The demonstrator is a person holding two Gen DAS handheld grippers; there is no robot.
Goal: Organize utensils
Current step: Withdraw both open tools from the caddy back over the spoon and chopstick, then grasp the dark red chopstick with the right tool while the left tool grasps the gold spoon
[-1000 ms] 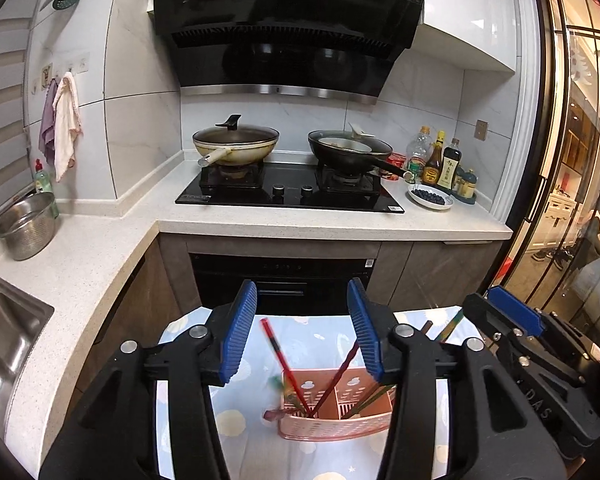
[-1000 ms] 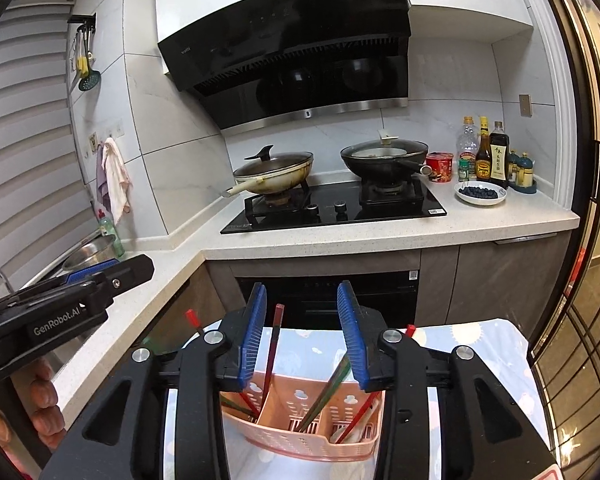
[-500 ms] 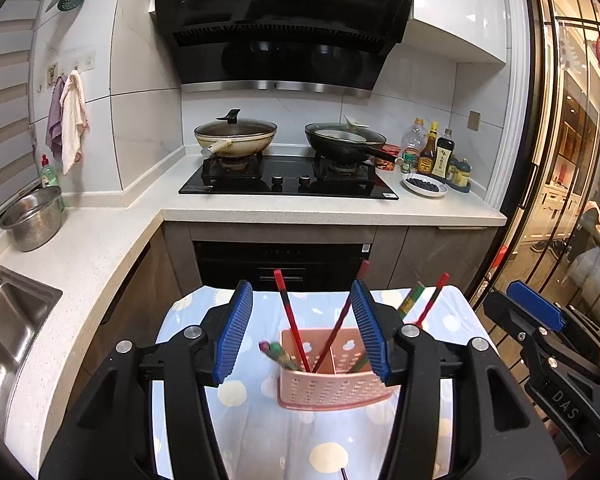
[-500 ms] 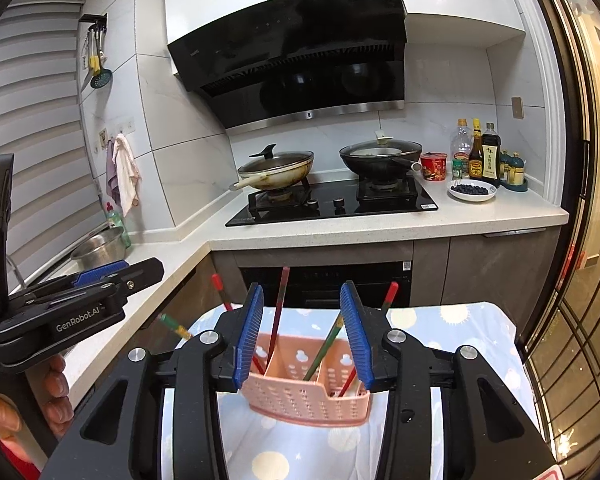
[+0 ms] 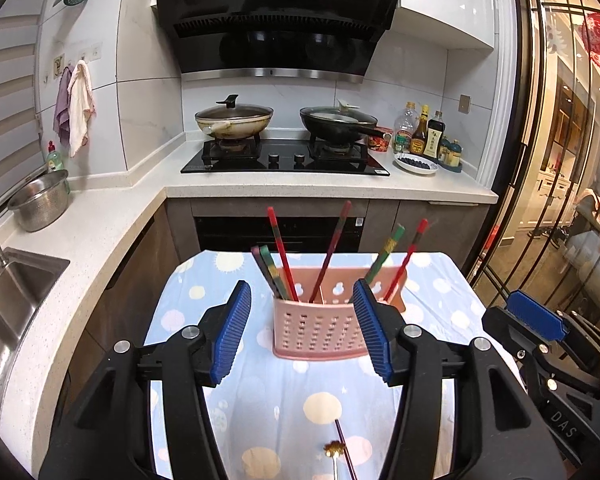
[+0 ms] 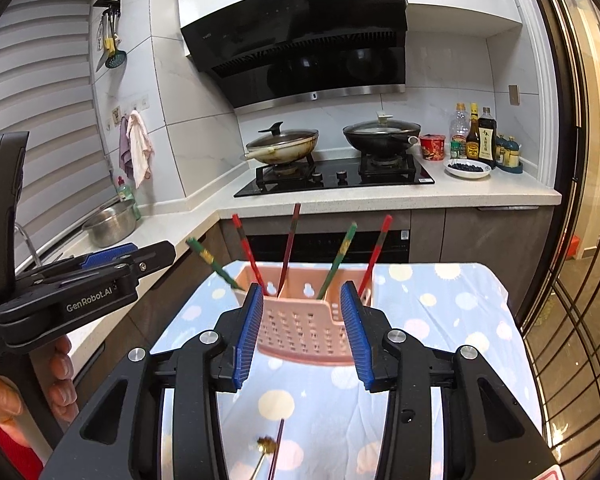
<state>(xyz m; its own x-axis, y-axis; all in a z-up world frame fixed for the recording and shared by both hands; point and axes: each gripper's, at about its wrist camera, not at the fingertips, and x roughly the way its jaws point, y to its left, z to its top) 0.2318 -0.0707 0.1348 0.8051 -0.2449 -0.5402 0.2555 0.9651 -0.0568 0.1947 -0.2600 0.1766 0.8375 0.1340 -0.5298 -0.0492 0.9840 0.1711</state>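
The pink utensil caddy [image 5: 320, 332] stands on the dotted cloth of the counter [image 5: 260, 400] with several chopsticks [image 5: 282, 256] leaning upright in its compartments, while one loose dark chopstick [image 6: 277, 450] and a gold flower-headed utensil [image 6: 265, 446] lie flat on the cloth. The left gripper [image 5: 302, 332] and right gripper [image 6: 302, 334] both hold their fingers wide and empty. The loose pair lies below and short of both sets of fingers, long axis running roughly toward the caddy; which gripper is nearer cannot be told.
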